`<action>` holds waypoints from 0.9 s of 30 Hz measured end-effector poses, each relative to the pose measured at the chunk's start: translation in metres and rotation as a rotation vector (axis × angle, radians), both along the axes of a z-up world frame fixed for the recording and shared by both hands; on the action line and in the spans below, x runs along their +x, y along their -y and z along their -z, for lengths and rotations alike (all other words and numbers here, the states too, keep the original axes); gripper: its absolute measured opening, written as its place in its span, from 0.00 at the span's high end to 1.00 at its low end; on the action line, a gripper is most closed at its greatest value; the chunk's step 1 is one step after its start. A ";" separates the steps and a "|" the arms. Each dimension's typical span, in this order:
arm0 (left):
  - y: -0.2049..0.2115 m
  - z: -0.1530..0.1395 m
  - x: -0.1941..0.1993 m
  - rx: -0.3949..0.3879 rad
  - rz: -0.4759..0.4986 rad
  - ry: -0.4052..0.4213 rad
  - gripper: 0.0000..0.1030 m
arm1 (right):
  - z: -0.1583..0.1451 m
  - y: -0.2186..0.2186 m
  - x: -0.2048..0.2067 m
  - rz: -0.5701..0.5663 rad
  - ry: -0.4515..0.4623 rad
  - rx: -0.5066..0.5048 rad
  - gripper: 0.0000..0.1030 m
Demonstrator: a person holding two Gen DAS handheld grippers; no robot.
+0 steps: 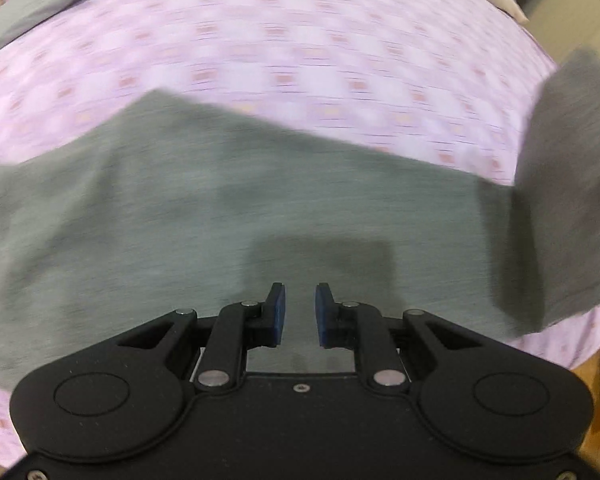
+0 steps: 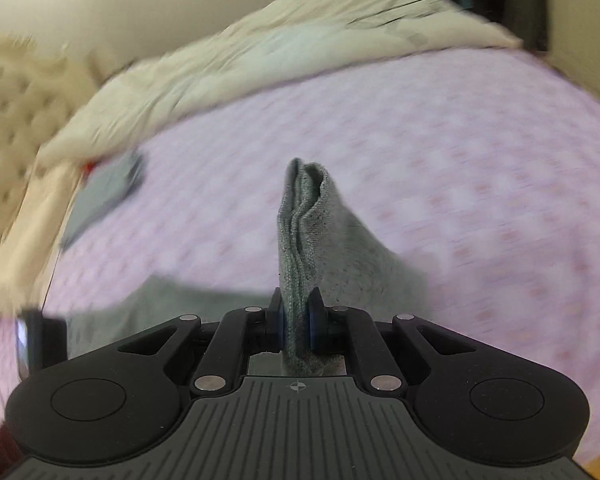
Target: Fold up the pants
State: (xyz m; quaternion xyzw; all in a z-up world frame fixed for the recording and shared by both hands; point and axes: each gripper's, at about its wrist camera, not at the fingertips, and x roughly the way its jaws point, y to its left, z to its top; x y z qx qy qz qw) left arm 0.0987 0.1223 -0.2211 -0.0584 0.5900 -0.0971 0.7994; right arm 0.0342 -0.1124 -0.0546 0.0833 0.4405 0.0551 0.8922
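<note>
Grey pants (image 1: 220,208) lie spread on a bed with a pink patterned sheet (image 1: 300,48). My left gripper (image 1: 300,310) is open and empty, its blue pads apart, just above the flat grey fabric. At the right of the left wrist view a lifted part of the pants (image 1: 568,184) hangs raised. My right gripper (image 2: 296,320) is shut on a bunched edge of the pants (image 2: 304,216), which stands up between the pads; the rest of the pants (image 2: 160,304) trails down to the left.
A cream duvet (image 2: 260,52) is heaped along the far side of the bed, by a tufted headboard (image 2: 12,112). Another grey folded garment (image 2: 104,192) lies near the far corner; it also shows in the left wrist view (image 1: 32,4). Wooden floor (image 1: 596,408) lies past the bed edge.
</note>
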 end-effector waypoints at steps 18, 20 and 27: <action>-0.063 -0.023 0.002 -0.044 -0.044 0.045 0.80 | 0.107 -0.079 0.015 -0.230 -0.089 0.191 0.80; -0.044 -0.022 0.006 -0.068 -0.009 0.050 0.80 | 0.109 -0.047 0.011 -0.082 -0.088 0.215 0.80; 0.033 0.013 0.010 -0.050 0.114 -0.017 0.79 | 0.168 0.058 0.008 0.205 -0.308 0.084 1.00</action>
